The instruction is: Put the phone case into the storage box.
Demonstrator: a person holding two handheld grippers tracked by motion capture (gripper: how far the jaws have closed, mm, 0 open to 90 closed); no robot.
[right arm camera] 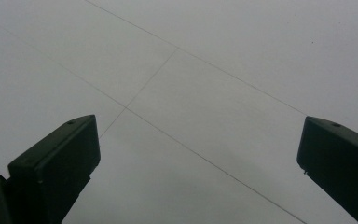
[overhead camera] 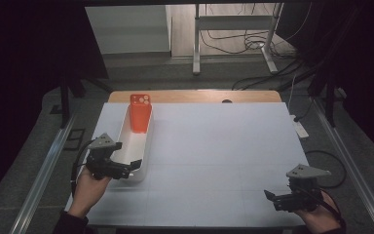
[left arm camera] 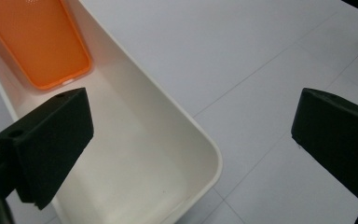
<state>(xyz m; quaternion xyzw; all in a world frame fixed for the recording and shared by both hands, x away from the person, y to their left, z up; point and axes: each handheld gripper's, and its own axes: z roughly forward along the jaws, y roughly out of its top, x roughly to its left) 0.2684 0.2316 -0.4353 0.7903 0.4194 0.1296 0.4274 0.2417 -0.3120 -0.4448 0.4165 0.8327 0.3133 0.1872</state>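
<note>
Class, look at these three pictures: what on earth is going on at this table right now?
A person sits at a white table with a claw in each hand. The left claw is open, its jaws set either side of the near end wall of a long white tray, not gripping it. An orange phone case leans in the tray's far end. The right claw is open above bare table at the near right, holding nothing.

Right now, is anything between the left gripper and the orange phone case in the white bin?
Nothing visible blocks it. The left gripper, jaws open, hovers at the near end of the white bin, one jaw over its inside. The orange phone case leans at the far end, with only bare bin floor between them.
</note>
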